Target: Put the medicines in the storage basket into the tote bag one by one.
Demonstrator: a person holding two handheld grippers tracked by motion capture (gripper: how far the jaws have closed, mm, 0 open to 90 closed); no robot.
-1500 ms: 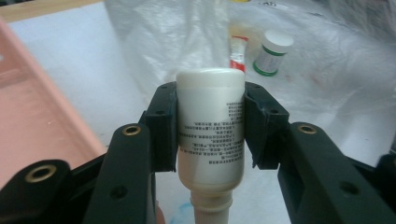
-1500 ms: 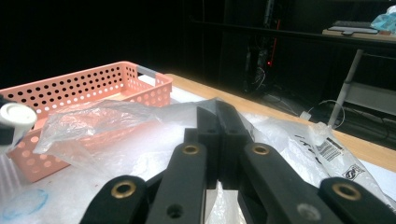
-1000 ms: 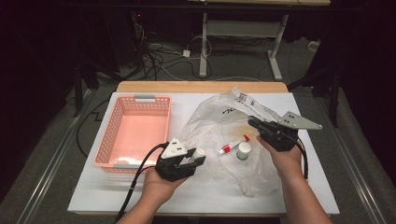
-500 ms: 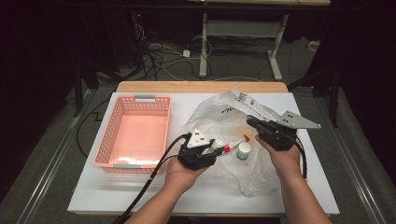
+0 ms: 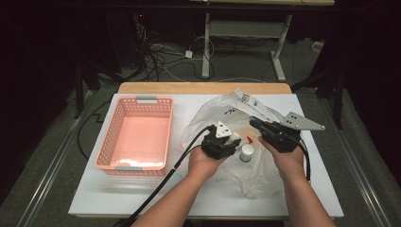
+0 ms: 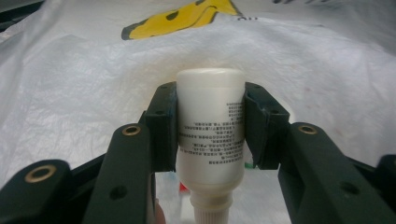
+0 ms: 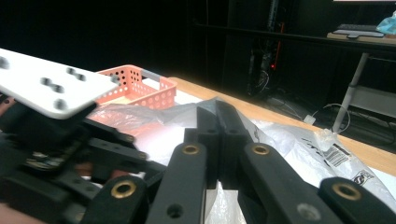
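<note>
Inside the mouth of the clear plastic bag [image 5: 236, 137] near the middle of the table [image 5: 94, 198], your left gripper [image 5: 222, 145] has its jaws part closed on a small white bottle [image 6: 211, 126], the pads pressing its two sides just below the rounded base, with the threaded neck pointing back toward your hand. Your right gripper [image 5: 268, 130] has its jaws fully together, pinching a fold of the bag's film and holding the opening up beside the left one. The grip sits high on a smooth round body, so, as I judge it, the bottle may pivot or slide out between the pads if you swing it quickly toward the pink basket [image 5: 137, 135], which stands well apart to the left. The film drapes close round the left jaws, so pulling back could snag it and drag the whole bag along unless the right pinch holds; if that thin fold slips, the opening could collapse over what remains inside. Counting from the high view: one basket, one bag, two grippers, one bottle in the jaws, one white-capped jar [image 5: 247, 152] lying in the bag just beside the left gripper, and one small red piece [image 5: 249, 139] near it that is too small to identify.
</note>
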